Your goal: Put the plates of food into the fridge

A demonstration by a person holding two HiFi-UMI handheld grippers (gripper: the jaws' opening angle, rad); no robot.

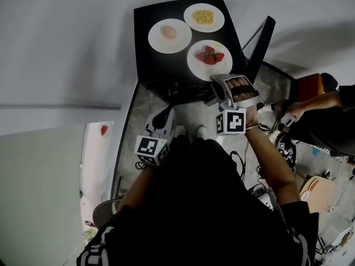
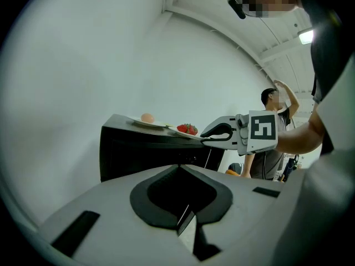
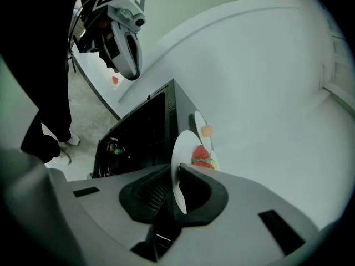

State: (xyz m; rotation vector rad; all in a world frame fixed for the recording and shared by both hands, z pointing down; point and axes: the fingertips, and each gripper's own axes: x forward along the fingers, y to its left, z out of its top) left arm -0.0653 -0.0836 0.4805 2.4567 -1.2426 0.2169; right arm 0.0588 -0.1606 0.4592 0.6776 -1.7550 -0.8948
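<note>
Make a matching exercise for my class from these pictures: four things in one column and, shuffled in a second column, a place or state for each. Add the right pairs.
Things
1. strawberry plate
2. egg plate
3. plate of yellow food
4. left tool

Places or states
a. jaws together, nothing between them
b. far right part of the fridge top, seen in the head view
c. rim gripped by the right tool
d. left part of the fridge top, untouched

Pairs: 1-c, 2-d, 3-b, 4-a
</note>
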